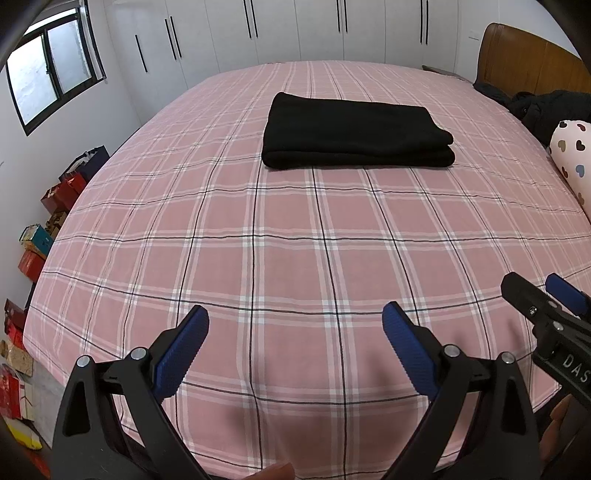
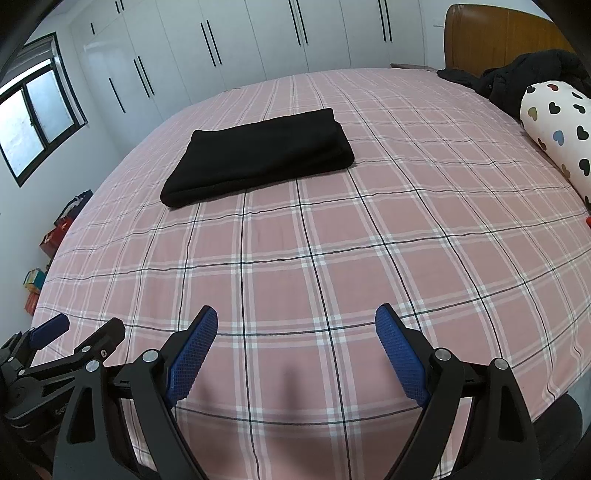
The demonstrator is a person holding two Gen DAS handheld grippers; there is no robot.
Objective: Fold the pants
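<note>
The black, soft-fabric pants (image 1: 356, 134) are seen already folded into a compact, thick rectangle, with stacked layers showing along the near edge and at the rounded right-hand end, so the folding is judged to be essentially complete; at most a little squaring or smoothing of the bundle could be left, and no loose leg or waistband is seen sticking out. The bundle is laid flat on the pink plaid bed sheet (image 1: 288, 236), toward the far half of the bed, and nothing is touching it. The left gripper (image 1: 295, 328) is held low over the near edge of the bed with its blue-padded jaws spread wide and nothing between them; only bare sheet is framed by them. The right gripper (image 2: 296, 326) is held likewise just beside it, jaws equally wide apart and empty. The folded pants are thus placed well apart from both sets of jaws, straight ahead and slightly right in the left wrist view, ahead and to the left in the right wrist view (image 2: 258, 155). A white bolster pillow printed with coloured hearts (image 2: 561, 125) and a dark crumpled garment (image 2: 517, 81) are seen by the brown wooden headboard (image 2: 495, 33), clear of the pants.
</note>
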